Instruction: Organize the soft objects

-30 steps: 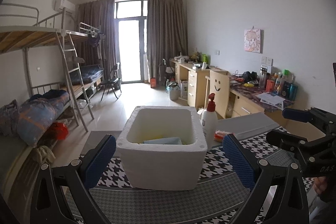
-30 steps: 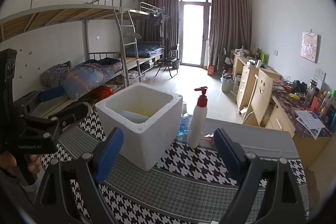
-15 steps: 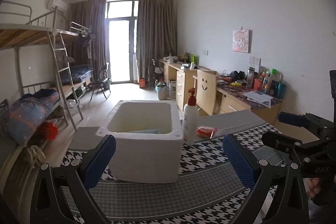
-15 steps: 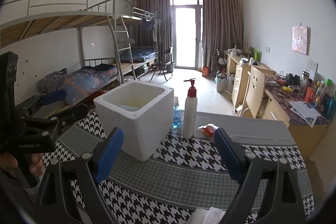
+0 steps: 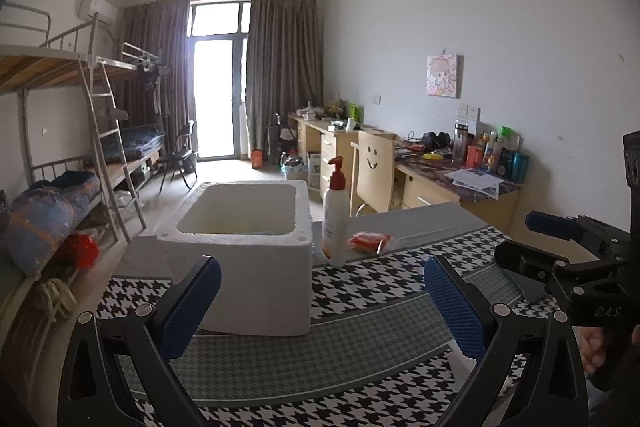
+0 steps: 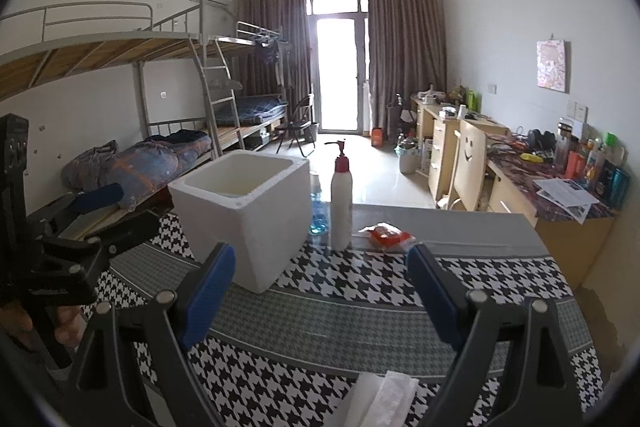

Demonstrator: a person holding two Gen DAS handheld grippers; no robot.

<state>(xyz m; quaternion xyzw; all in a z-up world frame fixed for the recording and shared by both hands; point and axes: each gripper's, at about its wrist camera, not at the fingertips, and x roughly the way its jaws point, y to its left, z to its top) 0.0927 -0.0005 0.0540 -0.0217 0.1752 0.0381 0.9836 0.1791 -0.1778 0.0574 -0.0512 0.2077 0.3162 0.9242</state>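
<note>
- right gripper (image 6: 320,291): jaws spread wide, nothing between them, hovering low over the cloth (image 6: 360,311).
- left gripper (image 5: 322,301): jaws also spread and empty, pointed at the near wall of the box (image 5: 256,267).
- a white soft pack (image 6: 384,393) lies on the cloth at the near edge, just under the right gripper; judged the closest thing to pick.
- to do it well: tip the right gripper down over the pack, straddle its middle, close gently so the wrap crumples but does not slip.
- the box stands open-topped to the left, mid-table; what lies inside is hard to tell.
- a pump bottle (image 6: 341,199) stands just right of the box; swing wide of it, it looks easy to topple.
- a red pack (image 6: 388,237) lies beyond the bottle, near the grey far strip, probably next for the box.
</note>
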